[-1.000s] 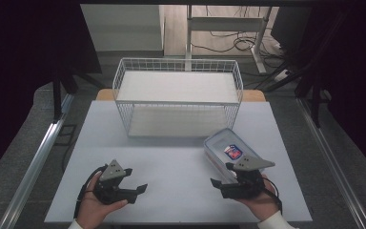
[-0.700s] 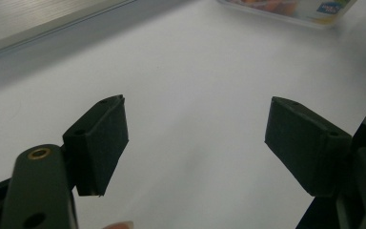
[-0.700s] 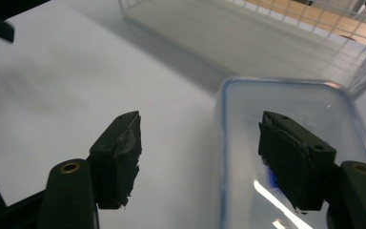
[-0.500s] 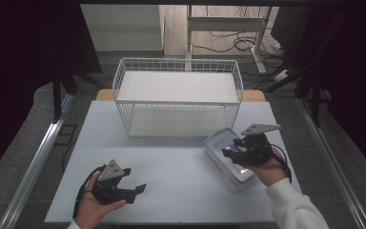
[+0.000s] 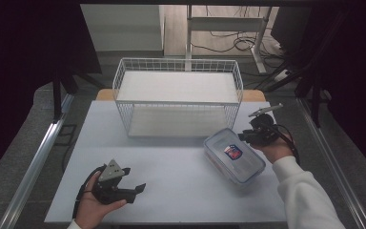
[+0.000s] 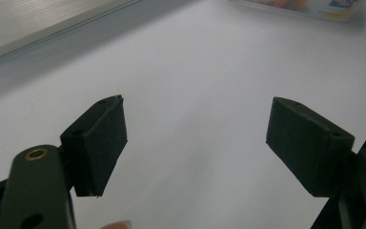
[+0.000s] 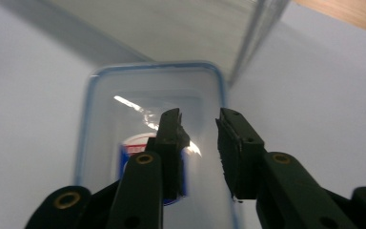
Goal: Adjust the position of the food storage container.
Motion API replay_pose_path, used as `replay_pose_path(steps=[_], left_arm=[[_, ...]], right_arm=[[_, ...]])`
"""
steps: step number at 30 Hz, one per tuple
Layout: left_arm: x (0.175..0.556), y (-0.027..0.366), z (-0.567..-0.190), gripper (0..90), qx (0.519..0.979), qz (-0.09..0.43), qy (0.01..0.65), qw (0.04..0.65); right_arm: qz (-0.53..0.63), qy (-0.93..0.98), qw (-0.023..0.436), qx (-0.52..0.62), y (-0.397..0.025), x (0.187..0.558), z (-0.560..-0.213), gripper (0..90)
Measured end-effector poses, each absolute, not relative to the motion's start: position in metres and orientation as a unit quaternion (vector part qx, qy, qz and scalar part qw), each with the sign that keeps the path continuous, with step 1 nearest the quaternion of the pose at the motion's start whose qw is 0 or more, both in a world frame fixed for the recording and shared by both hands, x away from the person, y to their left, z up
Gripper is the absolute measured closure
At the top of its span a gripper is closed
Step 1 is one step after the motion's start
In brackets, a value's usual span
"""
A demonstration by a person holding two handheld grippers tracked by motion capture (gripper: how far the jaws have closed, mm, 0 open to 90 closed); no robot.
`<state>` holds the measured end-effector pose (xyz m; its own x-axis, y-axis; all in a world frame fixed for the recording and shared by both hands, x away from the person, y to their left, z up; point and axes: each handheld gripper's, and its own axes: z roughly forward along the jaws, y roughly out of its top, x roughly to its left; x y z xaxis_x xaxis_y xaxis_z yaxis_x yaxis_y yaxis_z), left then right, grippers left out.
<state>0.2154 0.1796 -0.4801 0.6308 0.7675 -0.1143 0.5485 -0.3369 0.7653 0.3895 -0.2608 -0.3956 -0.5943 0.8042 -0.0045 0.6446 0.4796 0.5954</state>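
A clear plastic container [image 5: 233, 153] with a blue-rimmed lid and a red and blue label lies on the white table [image 5: 171, 162], right of centre. My right gripper [image 5: 248, 136] hovers at its far right end. In the right gripper view the jaws [image 7: 198, 119] stand open by a narrow gap over the container's lid [image 7: 124, 109], near its right rim, with nothing between them. My left gripper [image 5: 132, 187] rests low near the table's front left, held in a hand. Its jaws [image 6: 195, 124] are wide open over bare table. The container's edge [image 6: 305, 7] shows far off.
A white wire basket [image 5: 178, 98] stands at the back middle, just behind the container, and its corner [image 7: 252, 28] looms close ahead of the right jaws. A wooden table edge [image 5: 255, 95] shows behind it. Metal rails [image 5: 38, 157] run along both sides.
My right gripper has moved from the front right of the table up to the container's far right end. The left gripper and the container have stayed put.
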Motion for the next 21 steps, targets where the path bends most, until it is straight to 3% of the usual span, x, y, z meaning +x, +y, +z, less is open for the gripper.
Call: replay_pose_path(steps=[9, 21], left_arm=[[0.217, 0.179, -0.482, 21.2, 0.810, 0.133, 0.406, 0.402], [0.217, 0.183, -0.480, 21.6, 0.800, 0.111, 0.413, 0.421]], right_arm=[[0.244, 0.845, 0.117, 0.461, -0.271, 0.428, -0.411, 88.3], [0.201, 0.860, 0.107, 0.458, -0.260, 0.446, -0.443, 89.0]])
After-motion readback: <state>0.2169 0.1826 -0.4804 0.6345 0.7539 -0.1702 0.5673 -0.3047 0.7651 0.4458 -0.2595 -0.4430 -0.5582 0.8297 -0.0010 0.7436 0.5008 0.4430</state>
